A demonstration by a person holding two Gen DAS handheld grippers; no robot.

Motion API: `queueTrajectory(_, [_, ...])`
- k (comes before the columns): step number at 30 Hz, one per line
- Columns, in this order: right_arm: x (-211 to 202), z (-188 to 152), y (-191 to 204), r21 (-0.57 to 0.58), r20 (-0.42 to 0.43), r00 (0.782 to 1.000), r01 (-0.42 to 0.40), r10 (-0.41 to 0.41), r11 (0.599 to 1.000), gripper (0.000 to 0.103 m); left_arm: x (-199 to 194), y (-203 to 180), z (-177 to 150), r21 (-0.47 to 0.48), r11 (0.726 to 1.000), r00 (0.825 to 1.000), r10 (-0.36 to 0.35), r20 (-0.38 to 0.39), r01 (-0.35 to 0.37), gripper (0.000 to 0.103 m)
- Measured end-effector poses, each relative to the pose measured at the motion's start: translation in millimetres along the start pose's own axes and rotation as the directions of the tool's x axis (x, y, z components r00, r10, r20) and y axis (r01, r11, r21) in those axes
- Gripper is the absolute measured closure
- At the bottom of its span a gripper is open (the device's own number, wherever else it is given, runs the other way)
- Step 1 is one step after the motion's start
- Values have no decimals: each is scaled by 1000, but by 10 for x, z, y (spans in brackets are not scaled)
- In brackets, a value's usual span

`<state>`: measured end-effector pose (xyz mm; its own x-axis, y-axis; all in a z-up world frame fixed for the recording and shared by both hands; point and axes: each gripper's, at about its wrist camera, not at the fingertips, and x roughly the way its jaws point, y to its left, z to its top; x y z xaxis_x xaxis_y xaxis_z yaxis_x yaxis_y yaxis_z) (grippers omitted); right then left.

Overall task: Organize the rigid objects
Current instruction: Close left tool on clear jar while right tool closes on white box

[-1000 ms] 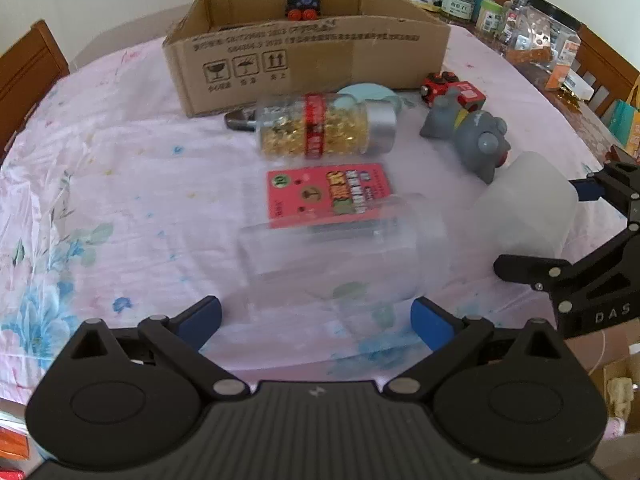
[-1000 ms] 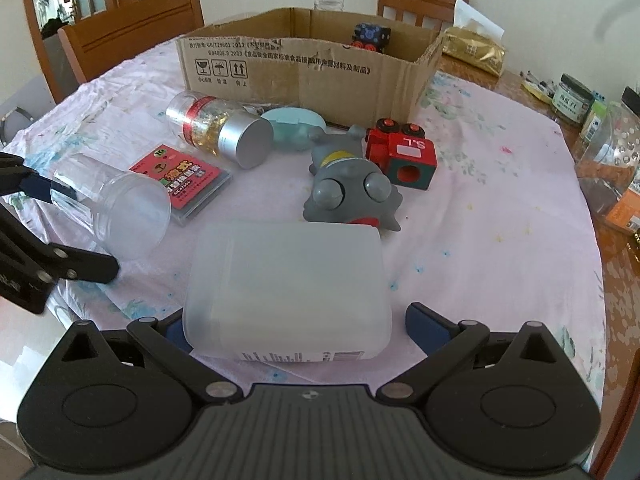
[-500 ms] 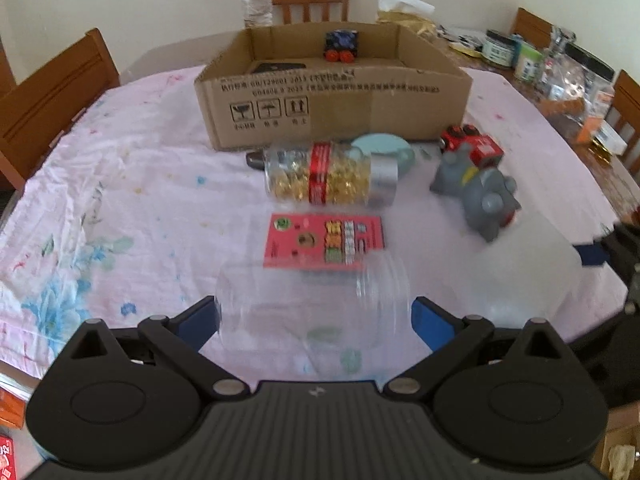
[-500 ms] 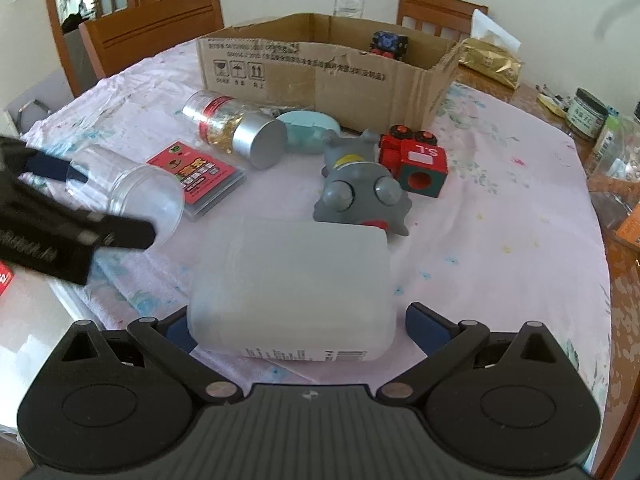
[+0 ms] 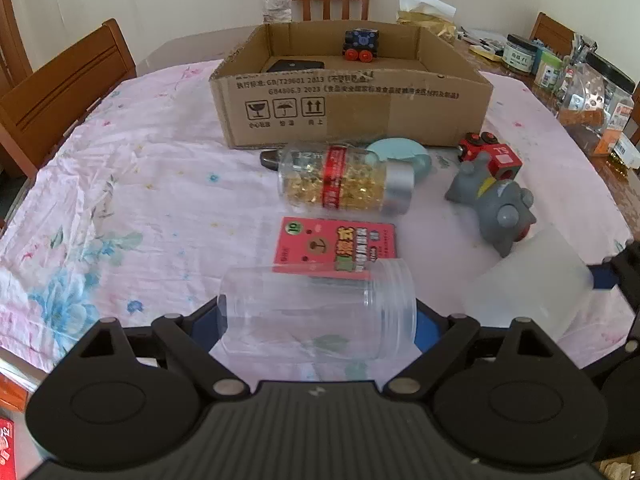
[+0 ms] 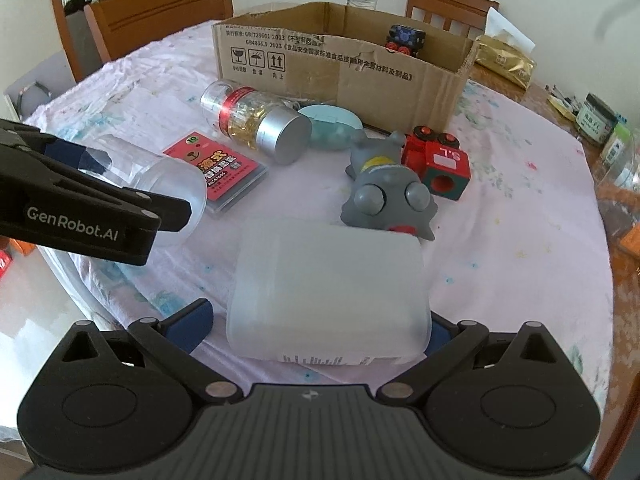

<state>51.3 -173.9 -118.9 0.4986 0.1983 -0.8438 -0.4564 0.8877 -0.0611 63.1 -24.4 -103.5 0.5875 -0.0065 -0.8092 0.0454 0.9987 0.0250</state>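
Both tongs are loaded. My left gripper [image 5: 318, 316] has its jaws closed across a clear jar [image 5: 316, 312] lying sideways between the blue pads, open mouth to my right. My right gripper [image 6: 320, 320] holds a frosted tub [image 6: 328, 288] the same way, one pad on each side wall. Both loads sit at the near edge of the table [image 5: 120, 200], low over the cloth; I cannot tell whether either is fully clear of it.

My worry is grip. The jar is smooth, round and held across its curve, so a tilt or a quick swing could let it roll out of the pads. The tub's walls look thin, so squeezing harder may bow them and pop it loose.

Between me and the box [image 5: 352, 108] lie a red card pack [image 5: 336, 246], a capsule bottle [image 5: 344, 184], a grey toy [image 5: 492, 208] and a red train [image 5: 492, 156]. Carrying low would clip the bottle and send it rolling. My two grippers are also near each other, so crossing paths on the way to the box could knock one load free. The box already holds a blue toy car [image 5: 360, 44] and a dark flat object [image 5: 296, 66], so I need to place into the free floor space.
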Motion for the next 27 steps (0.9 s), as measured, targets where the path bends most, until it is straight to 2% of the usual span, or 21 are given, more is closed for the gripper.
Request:
queueTrajectory(10, [17,165,43,-8,-45,998,43,-43,999,2,9,210,9,3,1000,1000,14,1,-14,13])
queueTrajectory(14, [25,204,41,-19,-67,995,74,-75,997,13,15,233,23,8,1000,1000,7,0,-7,13])
queueTrajectory(22, [-7,250,-51,-14,-92,996,16,-17,1000,16,-28,217,120,62,998,999,-21,-31,23,13])
queueTrajectory(27, [-99,291,-150,-43,-79,996,-37,34,998,17,-168,169,233,102,994,999,-26,-35,30,13])
